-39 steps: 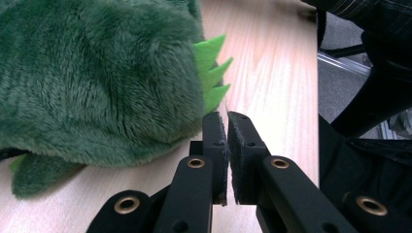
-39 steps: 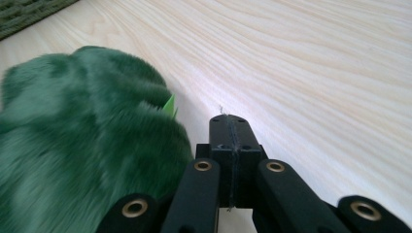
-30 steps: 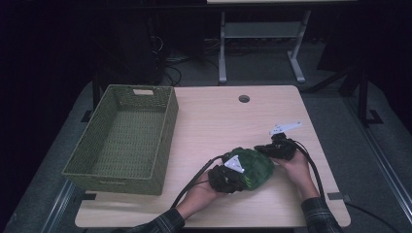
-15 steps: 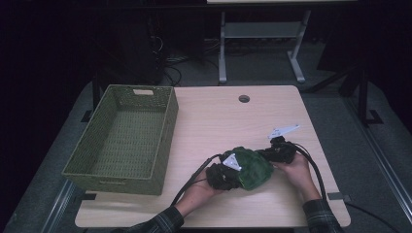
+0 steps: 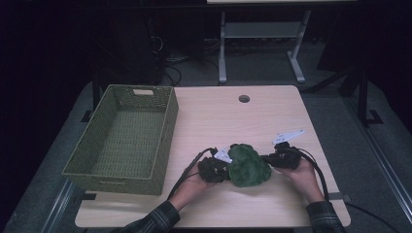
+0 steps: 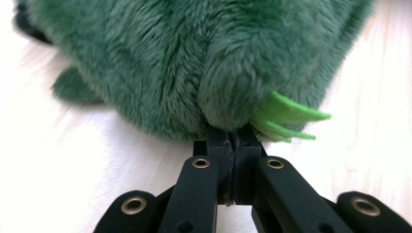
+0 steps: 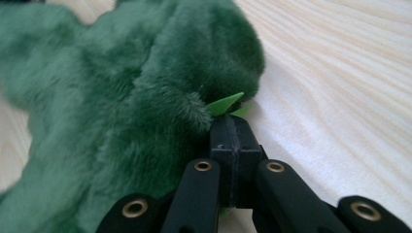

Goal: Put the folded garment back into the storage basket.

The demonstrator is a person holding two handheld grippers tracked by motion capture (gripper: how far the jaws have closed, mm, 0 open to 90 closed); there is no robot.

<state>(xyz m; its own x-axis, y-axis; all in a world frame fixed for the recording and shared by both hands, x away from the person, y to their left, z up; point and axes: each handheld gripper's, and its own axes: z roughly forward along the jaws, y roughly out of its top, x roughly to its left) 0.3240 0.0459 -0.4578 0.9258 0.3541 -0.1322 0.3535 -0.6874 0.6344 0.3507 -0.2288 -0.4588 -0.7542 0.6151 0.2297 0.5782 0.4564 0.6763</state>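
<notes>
High view: both hands low on the counter (image 5: 272,116), left gripper (image 5: 224,167) and right gripper (image 5: 266,159) each pinching the green plush toy (image 5: 248,166), which lies crosswise between them.

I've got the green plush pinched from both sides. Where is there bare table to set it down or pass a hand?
Free: the wide strip of table between the wicker basket and the right edge, from the round hole down to the green plush; also the basket's bare floor. Crowded: the near edge, where the left gripper, right gripper, cables and forearms cluster.
</notes>
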